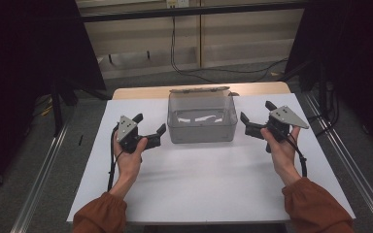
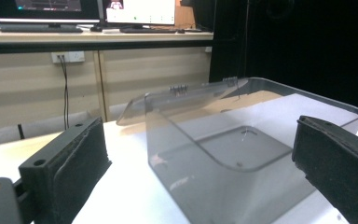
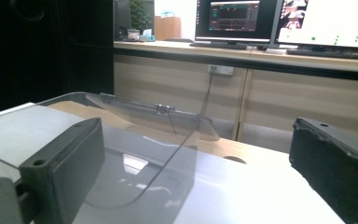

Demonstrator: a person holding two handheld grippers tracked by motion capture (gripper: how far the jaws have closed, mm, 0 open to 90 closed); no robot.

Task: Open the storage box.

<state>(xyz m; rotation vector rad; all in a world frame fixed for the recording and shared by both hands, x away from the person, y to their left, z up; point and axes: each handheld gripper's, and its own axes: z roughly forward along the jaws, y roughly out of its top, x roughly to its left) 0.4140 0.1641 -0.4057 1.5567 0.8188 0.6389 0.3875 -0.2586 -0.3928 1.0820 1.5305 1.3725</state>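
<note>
— Where's the clear box (image 1: 202,119)?
— Mid-counter (image 1: 199,189), long axis left-right, lid hinged open toward the far edge.
— And the jaws?
— Left gripper (image 1: 149,130) and right gripper (image 1: 256,117) flank it, both spread apart, empty.

Box (image 1: 202,127) is clear smoky-grey plastic with white glare streaks on the floor; its lid (image 1: 199,90) is the same tinted clear. Both tools, left tool (image 1: 149,130) and right tool (image 1: 256,118), are matte black with light-grey top plates and black cables; the sleeves (image 1: 99,216) are rust-brown. Worktop (image 1: 213,194) is plain white with no pattern, a tan wood strip at its far edge, and grey floor around it.
</note>
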